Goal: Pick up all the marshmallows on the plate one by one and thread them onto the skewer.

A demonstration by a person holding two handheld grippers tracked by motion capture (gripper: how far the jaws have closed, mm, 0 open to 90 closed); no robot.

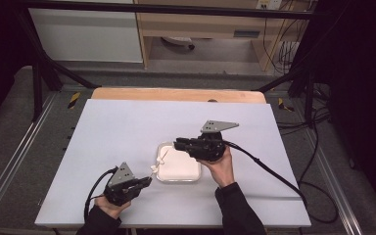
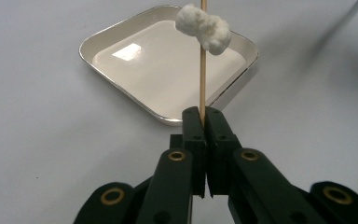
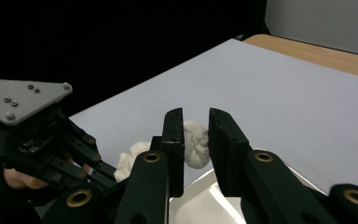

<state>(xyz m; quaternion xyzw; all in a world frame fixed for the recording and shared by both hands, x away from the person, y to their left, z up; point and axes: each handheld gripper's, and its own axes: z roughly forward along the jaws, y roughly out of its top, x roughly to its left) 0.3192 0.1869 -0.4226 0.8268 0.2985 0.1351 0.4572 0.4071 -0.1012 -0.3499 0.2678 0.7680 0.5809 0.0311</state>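
A shallow white square tray (image 1: pixel 178 169) lay on the pale tabletop (image 1: pixel 127 132), its glossy floor bare in the left gripper view. The left gripper (image 2: pixel 204 122) had its jaws clamped together on a thin wooden skewer (image 2: pixel 203 70), which rose upright above the tray and carried a white cotton-like wad (image 2: pixel 204 27) near its top. The right gripper (image 3: pixel 196 135), held over the tray's far side in the high view, had its jaws slightly apart with a second white wad (image 3: pixel 196 142) between them; whether the pads pressed on it could not be told.
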